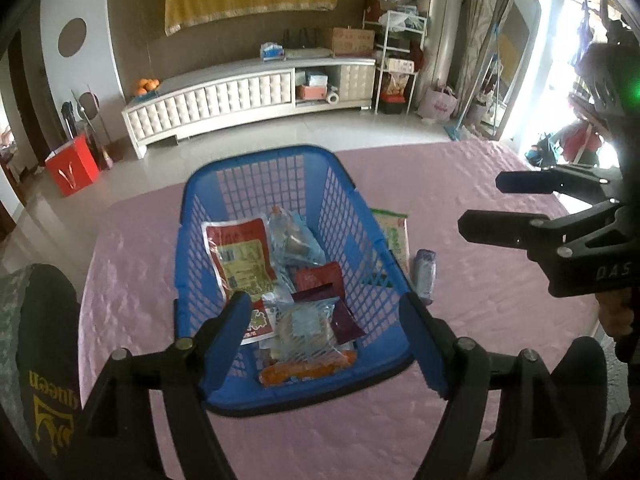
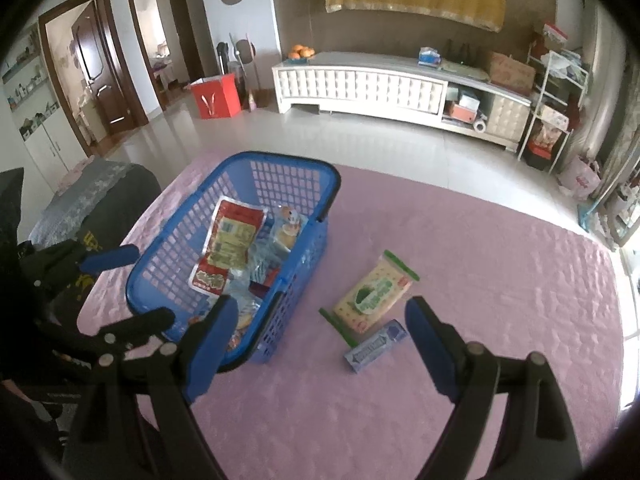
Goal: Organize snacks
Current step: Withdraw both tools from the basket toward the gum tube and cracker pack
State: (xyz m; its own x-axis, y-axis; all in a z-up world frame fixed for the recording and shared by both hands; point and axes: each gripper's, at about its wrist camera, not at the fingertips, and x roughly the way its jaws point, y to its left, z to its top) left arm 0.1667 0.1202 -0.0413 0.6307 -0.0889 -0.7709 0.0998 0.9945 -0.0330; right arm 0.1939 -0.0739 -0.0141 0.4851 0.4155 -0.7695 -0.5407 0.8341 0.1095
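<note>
A blue plastic basket point(image 1: 256, 160) point(image 2: 280, 158) stands on the pink tablecloth point(image 1: 492, 332) point(image 2: 500, 272) and holds several snack packets, among them a red one point(image 1: 240, 256) and an orange one point(image 1: 308, 368). My left gripper point(image 1: 324, 304) point(image 2: 152, 284) hangs open over the basket's near end, with no packet gripped. To the right of the basket lie a cream and green cracker packet point(image 2: 376, 292) point(image 1: 394, 232) and a blue gum pack point(image 2: 376, 346) point(image 1: 425, 276). Above and just before these two, my right gripper point(image 2: 322, 308) point(image 1: 482, 204) stands open and empty.
A chair draped in dark cloth point(image 1: 44, 320) point(image 2: 100, 192) stands at the table's left edge. Beyond the table's far edge are tiled floor, a red box point(image 2: 216, 96) and a long white cabinet point(image 2: 360, 84).
</note>
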